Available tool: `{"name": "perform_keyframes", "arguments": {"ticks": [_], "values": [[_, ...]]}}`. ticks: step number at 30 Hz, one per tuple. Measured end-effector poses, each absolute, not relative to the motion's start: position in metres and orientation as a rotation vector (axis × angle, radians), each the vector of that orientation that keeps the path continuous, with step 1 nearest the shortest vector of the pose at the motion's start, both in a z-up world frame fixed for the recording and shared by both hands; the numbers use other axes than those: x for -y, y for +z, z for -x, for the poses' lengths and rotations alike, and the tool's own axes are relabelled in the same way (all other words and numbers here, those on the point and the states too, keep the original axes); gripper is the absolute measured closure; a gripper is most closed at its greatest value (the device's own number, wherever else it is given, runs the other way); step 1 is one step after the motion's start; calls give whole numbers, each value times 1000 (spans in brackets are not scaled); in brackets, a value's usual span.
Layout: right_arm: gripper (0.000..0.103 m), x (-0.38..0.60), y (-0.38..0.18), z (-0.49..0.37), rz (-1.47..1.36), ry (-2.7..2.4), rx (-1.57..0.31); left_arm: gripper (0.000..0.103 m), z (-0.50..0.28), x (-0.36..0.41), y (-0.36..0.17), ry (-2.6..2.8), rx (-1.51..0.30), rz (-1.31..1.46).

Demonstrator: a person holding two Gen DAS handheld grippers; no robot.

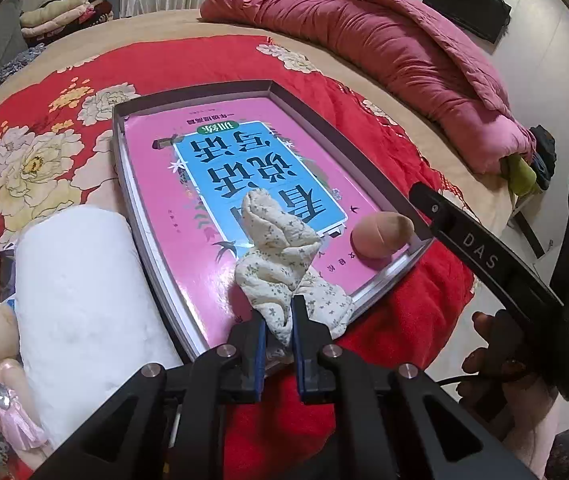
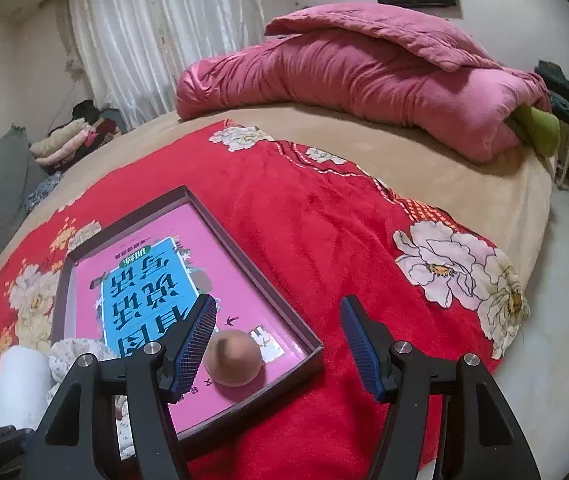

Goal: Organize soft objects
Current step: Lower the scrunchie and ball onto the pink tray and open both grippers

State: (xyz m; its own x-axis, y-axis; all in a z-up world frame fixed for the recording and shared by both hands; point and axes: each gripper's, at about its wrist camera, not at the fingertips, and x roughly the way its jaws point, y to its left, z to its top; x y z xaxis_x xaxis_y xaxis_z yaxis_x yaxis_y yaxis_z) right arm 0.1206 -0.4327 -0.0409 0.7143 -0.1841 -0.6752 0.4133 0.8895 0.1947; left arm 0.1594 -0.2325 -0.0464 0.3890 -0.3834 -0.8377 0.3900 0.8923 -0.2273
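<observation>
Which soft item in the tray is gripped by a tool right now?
The floral cloth, pinched by the left tool. The tan rolled sock lies free in the tray corner.

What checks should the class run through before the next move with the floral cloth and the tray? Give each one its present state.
1. Left gripper shut on the floral cloth: ok.
2. Right gripper open with nothing between its pads: ok.
3. Brown rolled sock lying inside the tray, free of both grippers: ok.
4. Floral cloth fully inside the tray: not ok, its near end drapes over the front rim.
5. Free space on the pink book for the cloth: ok.
6. White roll outside the tray, clear of it: cannot tell if it touches.
</observation>
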Motion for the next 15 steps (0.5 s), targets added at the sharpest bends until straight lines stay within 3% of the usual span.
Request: {"name": "perform_keyframes", "arguments": {"ticks": [5,9,15], "values": [[37,429,-41,-123,-334,-334,-704,83,-158,232,-42,-481,-1036,-27],[37,431,-42,-123,-349,-335,-705,60,-158,227,-36,-471,-1015,-15],[37,432,-42,-122,-344,-332,-706,58,-157,223,-34,-435,-1004,-32]]}}
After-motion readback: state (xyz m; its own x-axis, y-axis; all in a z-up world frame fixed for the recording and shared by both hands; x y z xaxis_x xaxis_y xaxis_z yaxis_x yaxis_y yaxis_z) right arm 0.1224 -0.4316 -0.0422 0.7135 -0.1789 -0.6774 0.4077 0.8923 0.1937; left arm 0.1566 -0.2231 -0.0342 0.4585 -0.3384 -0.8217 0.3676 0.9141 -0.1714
